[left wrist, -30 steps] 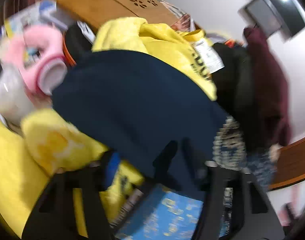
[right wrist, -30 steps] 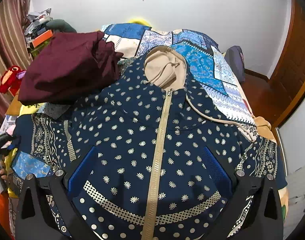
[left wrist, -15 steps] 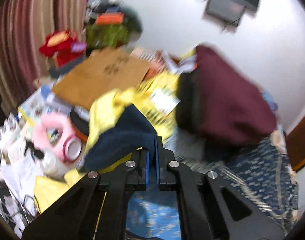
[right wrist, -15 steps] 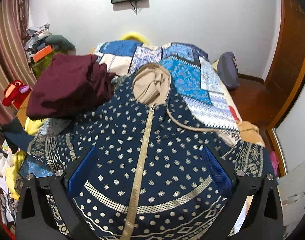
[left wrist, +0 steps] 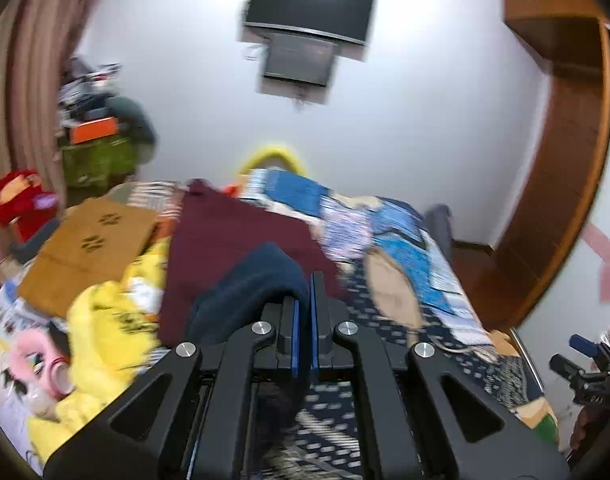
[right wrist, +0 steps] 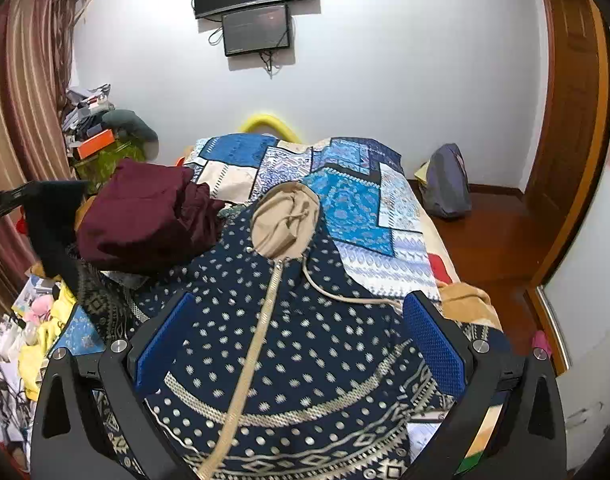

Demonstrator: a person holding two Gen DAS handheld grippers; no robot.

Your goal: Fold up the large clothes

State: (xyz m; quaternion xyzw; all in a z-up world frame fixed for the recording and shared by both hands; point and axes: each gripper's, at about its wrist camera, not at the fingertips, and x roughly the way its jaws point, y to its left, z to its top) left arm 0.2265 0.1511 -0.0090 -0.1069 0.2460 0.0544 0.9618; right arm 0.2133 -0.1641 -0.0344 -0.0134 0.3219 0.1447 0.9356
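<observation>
Left wrist: left gripper [left wrist: 302,312] clamped tight on a navy sleeve [left wrist: 249,284], lifted clear of the maroon garment [left wrist: 233,236], white wall ahead. Right wrist: right gripper [right wrist: 299,350] spread wide, holding nothing, over the dotted navy hoodie [right wrist: 305,320] flat on the patchwork bed [right wrist: 357,200]; zipper runs lengthwise, hood [right wrist: 285,220] toward the far wall.

bed [right wrist: 401,264]: covered by a blue and white patchwork spread, its head end toward the white wall
hoodie [right wrist: 305,340]: navy with pale dots, lies zip-up along the bed's middle, beige hood toward the head end, hem at the foot edge
maroon garment [right wrist: 145,220]: bunched heap on the bed's left edge, touching the hoodie's shoulder
tan cloth [right wrist: 469,300]: crumpled at the bed's right edge, just beside the hoodie
</observation>
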